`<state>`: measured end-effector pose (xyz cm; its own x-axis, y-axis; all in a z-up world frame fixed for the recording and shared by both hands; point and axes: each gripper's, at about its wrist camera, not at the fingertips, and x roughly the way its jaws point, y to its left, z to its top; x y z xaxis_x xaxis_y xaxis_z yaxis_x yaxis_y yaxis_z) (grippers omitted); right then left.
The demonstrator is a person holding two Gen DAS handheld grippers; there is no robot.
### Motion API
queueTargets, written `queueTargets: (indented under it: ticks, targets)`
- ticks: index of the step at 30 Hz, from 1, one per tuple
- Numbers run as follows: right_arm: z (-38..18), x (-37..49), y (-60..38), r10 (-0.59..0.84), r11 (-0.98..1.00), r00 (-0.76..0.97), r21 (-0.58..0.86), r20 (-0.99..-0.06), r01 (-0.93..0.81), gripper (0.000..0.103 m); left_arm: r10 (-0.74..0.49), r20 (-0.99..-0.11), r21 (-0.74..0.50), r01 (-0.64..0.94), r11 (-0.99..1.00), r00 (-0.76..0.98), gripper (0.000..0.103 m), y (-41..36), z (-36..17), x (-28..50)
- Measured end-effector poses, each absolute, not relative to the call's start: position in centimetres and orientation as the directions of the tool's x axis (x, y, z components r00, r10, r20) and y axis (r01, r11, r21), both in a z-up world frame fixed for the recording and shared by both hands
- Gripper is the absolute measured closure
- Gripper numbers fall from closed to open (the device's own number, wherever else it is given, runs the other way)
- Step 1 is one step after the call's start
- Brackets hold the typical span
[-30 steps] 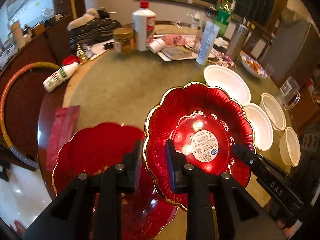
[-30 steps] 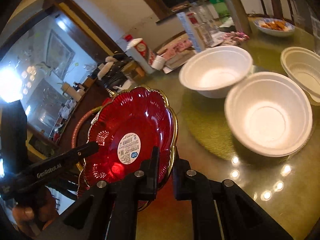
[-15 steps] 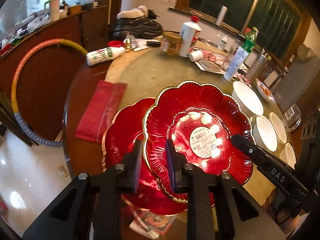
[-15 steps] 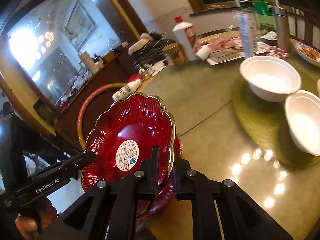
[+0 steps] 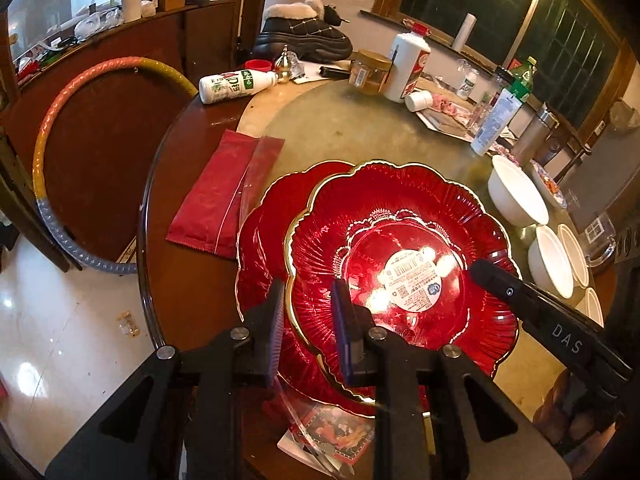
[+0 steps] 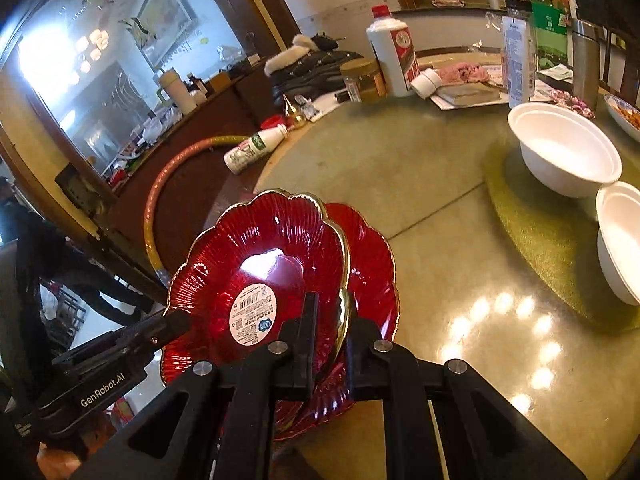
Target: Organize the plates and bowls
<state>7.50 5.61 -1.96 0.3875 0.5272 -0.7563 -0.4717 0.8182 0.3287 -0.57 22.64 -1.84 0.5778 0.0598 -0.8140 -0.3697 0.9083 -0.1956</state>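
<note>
Since the earlier frame, the labelled red plate point(image 5: 404, 240) has been carried leftward until it overlaps a second red plate point(image 5: 260, 240) at lower centre. Its left rim is pinched by the left gripper point(image 5: 308, 328), fingers narrow; its right rim is clamped by the right gripper point(image 6: 330, 344). White bowls point(image 5: 516, 196) are seen at right.

Showing on the surface point(image 5: 352, 128): two red plates point(image 5: 404, 216) point(image 5: 260, 248), four white bowls point(image 5: 516, 192) point(image 5: 550, 260) point(image 5: 574, 252) point(image 5: 594, 306), two hand-held grippers point(image 5: 306, 332) point(image 6: 330, 334), one hoop point(image 5: 52, 128).
</note>
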Motion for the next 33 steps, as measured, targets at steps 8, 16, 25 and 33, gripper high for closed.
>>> queueTargets:
  ticks: [8, 16, 25, 33]
  targets:
    - [-2.7, 7.8, 6.3, 0.500, 0.827, 0.385, 0.297, -0.775, -0.477, 0.091, 0.105, -0.818, -0.157, -0.395, 0.905, 0.565, 0.083, 22.2, -2.6, -0.4]
    - [-2.9, 8.0, 6.6, 0.488, 0.831, 0.391, 0.278, -0.780, -0.482, 0.091, 0.129, -0.820, -0.134, -0.406, 0.904, 0.557, 0.083, 22.0, -3.0, -0.5]
    - [-2.8, 7.7, 7.3, 0.468, 0.835, 0.423, 0.231, -0.776, -0.500, 0.090, 0.177, -0.818, -0.093, -0.430, 0.898, 0.547, 0.083, 21.6, -3.3, -0.5]
    - [-3.3, 7.7, 7.7, 0.456, 0.831, 0.424, 0.204, -0.783, -0.517, 0.090, 0.200, -0.825, -0.071, -0.450, 0.890, 0.528, 0.083, 21.6, -3.8, -0.3]
